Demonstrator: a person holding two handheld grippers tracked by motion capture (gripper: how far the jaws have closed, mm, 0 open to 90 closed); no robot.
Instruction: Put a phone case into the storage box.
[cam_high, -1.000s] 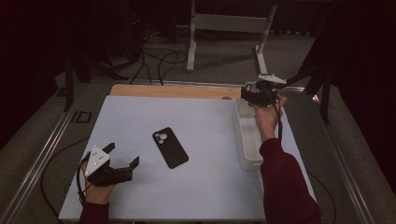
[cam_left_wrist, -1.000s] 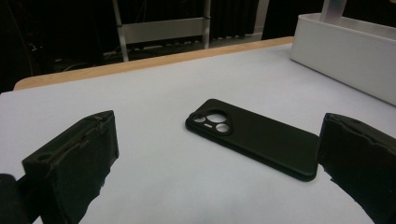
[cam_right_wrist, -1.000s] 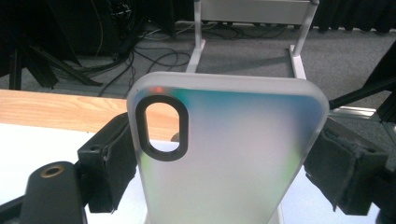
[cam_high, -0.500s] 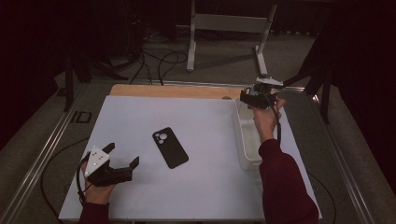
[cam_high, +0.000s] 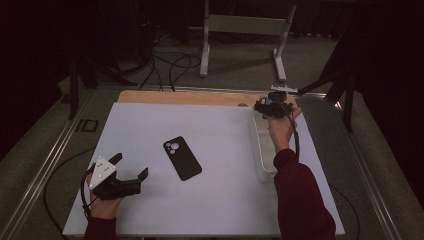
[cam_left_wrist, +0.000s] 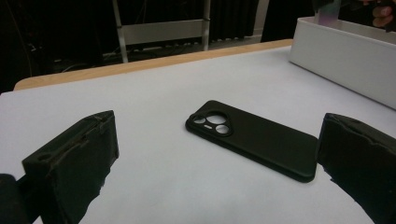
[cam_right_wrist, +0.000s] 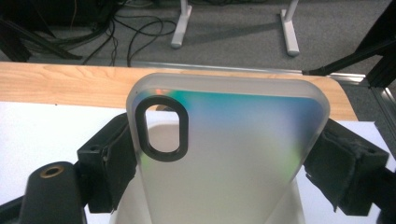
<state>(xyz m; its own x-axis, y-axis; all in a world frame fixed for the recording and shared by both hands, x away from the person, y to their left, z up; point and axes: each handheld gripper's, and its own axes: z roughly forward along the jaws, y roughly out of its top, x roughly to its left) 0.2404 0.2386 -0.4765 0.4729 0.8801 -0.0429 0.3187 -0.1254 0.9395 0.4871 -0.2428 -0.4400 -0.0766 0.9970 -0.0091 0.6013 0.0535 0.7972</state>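
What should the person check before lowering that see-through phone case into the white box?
1. Grip: the right gripper has its jaws pressed on both edges of the translucent phone case. Ok.
2. Case upright between the jaws, camera hole at the top. Ok.
3. Case is over the white bin, at its far end. Ok.
4. Inside of the bin free of other things: the case and hand hide much of it. Cannot tell.
5. Left gripper is open, resting on the table away from the bin. Ok.
6. Black phone lies flat mid-table, clear of the path. Ok.
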